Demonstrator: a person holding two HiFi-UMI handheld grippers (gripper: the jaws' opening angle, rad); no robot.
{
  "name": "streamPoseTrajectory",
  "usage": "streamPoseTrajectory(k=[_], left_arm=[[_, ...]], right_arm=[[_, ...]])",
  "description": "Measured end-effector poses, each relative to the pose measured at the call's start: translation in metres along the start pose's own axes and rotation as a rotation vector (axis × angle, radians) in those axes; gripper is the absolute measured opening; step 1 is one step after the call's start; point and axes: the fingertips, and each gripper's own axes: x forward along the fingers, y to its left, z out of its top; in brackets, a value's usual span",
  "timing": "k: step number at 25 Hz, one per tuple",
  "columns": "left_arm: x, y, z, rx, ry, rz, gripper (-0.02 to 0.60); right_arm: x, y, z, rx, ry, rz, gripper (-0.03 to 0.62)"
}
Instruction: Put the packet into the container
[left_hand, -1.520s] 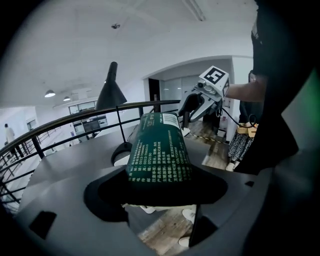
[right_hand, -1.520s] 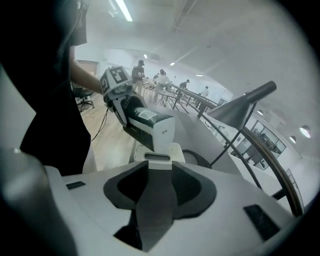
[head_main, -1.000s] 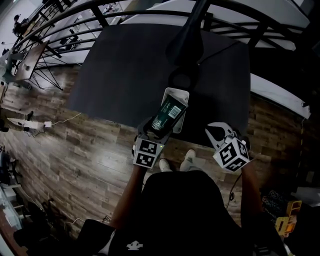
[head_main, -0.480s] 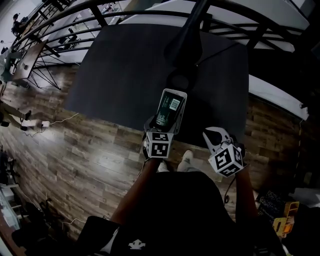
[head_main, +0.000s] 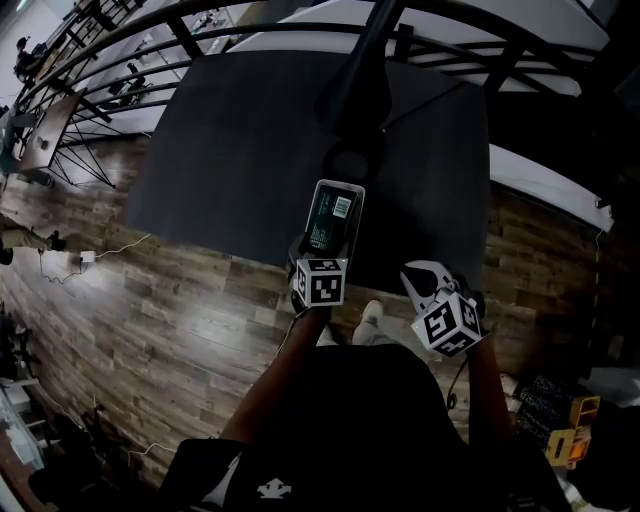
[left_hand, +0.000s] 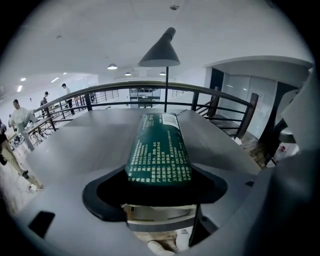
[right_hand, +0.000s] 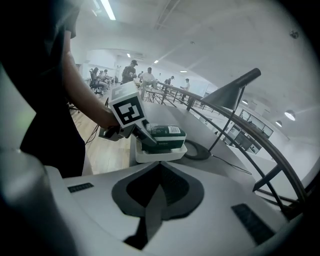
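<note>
A dark green packet (head_main: 331, 220) with white print lies lengthwise in the white container (head_main: 338, 187) at the front of the dark table. My left gripper (head_main: 322, 250) is shut on the packet's near end, its jaws reaching over the container's near rim. In the left gripper view the packet (left_hand: 159, 150) runs straight out from between the jaws, with the container's rim (left_hand: 160, 214) just below. From the right gripper view the packet (right_hand: 162, 132) sits low in the container (right_hand: 160, 152). My right gripper (head_main: 420, 280) is shut and empty, off to the right by the table's front edge.
The container stands on a dark table (head_main: 240, 140), just in front of a floor lamp's round base (head_main: 350, 160) and its cable. A curved railing (head_main: 150, 30) runs behind the table. Wooden floor (head_main: 180, 320) lies in front and to the left.
The left gripper has come down and rolled level, bringing the packet from tilted above the container to lying along it. The right gripper has stayed in place.
</note>
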Motion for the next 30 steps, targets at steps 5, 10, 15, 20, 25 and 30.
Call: streamPoseTrajectory(k=[5,10,15,20,25,30], left_arm=[[0.006,-0.009,-0.004,0.011,0.01,-0.01,0.368],[0.011,-0.007,-0.004,0.029,0.004,0.012,0.369],[0.015,-0.01,-0.011,-0.012,0.025,-0.01,0.371],[0.023,-0.011,-0.004,-0.021,-0.015,-0.038,0.462],[0.022,-0.011,0.013,0.038,-0.099,-0.031,0.58],[0.01,-0.006,0.018,0.03,-0.125,-0.056,0.578]], right_arm=[[0.002,0.007,-0.004,0.011,0.01,0.009,0.005],[0.002,0.01,-0.008,0.017,0.013,0.028,0.005],[-0.002,0.018,-0.008,0.02,0.009,0.059,0.005],[0.004,0.021,-0.005,0.023,0.015,0.093,0.005],[0.009,0.019,-0.004,0.016,0.023,0.105,0.005],[0.009,0.01,0.007,0.04,-0.016,0.06,0.005]])
